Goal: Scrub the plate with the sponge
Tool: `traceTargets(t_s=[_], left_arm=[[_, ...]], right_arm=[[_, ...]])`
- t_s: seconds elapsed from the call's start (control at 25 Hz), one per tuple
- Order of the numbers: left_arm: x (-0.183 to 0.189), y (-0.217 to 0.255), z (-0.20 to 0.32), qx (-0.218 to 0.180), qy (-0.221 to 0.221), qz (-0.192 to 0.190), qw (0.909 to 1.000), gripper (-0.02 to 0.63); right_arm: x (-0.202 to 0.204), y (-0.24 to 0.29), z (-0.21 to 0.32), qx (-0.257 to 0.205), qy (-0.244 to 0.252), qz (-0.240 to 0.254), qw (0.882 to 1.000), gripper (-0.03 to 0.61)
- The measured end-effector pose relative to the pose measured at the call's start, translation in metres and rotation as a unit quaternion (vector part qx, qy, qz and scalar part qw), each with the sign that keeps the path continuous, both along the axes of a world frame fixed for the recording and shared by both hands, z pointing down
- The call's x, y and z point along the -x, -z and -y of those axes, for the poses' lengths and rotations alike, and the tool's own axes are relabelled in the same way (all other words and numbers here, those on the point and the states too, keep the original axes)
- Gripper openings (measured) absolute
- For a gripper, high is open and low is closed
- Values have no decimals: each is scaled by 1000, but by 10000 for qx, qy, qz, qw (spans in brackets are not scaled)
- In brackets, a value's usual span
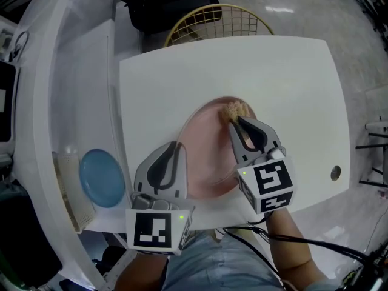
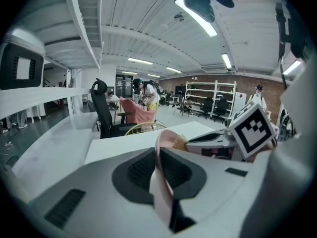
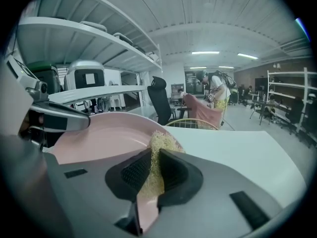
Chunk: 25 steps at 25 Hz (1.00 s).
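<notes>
Left gripper (image 1: pixel 177 149) clamps plate (image 1: pixel 209 147); right gripper (image 1: pixel 235 122) pinches sponge (image 1: pixel 234 109).

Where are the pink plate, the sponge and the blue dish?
pink plate (image 1: pixel 206 141), head view, bare inner surface.
sponge (image 3: pixel 162 145), right gripper view, part beyond the jaws.
blue dish (image 1: pixel 102 177), head view, its centre.

Sitting in view: 1 table (image 1: pixel 291 102), 2 plates, i.e. 1 pink plate (image 1: pixel 206 150) + 1 blue plate (image 1: pixel 102 177), 1 sponge (image 1: pixel 234 110), 1 wire chair (image 1: pixel 218 20), left hand-held gripper (image 1: pixel 179 145) & right hand-held gripper (image 1: pixel 234 121).
</notes>
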<state>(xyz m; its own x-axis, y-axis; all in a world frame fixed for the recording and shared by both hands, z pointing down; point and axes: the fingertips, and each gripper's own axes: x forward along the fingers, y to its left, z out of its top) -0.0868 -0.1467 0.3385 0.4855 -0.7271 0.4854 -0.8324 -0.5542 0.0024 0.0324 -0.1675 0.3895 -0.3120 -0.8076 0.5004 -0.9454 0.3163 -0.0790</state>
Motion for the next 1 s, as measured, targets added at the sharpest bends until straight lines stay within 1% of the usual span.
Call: traceTargets(t_s=[0.44,0.6,0.8,1.0], left_arm=[[6,0,1,30,66,-97,9999,26],[4,-1,0,55,82,-121,9999,26],[3,-1,-1,57,105,-125,9999,26],[-2,-4,-2,98,82,-108,9999,26]], right_arm=[[38,13,-8,-270,497,35,9984,55],[46,17,-15,-340,698,6,9970,55],[58,21,-27,-454,1028,-46,9937,55],[67,24,-42,-449,1312,-48,9903,55]])
